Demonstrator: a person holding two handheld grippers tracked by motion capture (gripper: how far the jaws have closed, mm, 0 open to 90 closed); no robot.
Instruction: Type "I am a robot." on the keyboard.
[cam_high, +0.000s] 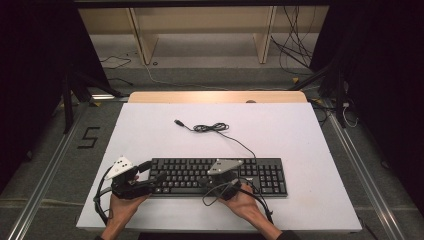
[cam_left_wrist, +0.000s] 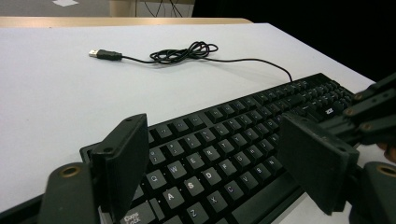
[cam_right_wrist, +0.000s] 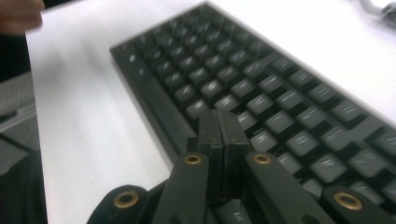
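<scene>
Black keyboard (cam_high: 217, 176) flat on white table (cam_high: 300, 135), near front edge, both tongs at its near side. Left gripper (cam_high: 152, 181) wide open, flat pads either side of the left-hand letter keys, nothing pinched. Right gripper (cam_right_wrist: 223, 140) pressed shut, empty, tips low over the keys near the space bar; contact with a key probable, too blurred to confirm. Risks: shut tips sliding off a smooth cap and hitting two keys at once; hard push skating the light plastic body over the slick table; left pad snagging a key edge; right gripper's trailing cable dragging across the keys. Caps matte, square, slightly dished, white legends. Thin rubbery cord (cam_high: 212, 128) loosely tangled behind, metal USB plug (cam_left_wrist: 95, 53) lying free
</scene>
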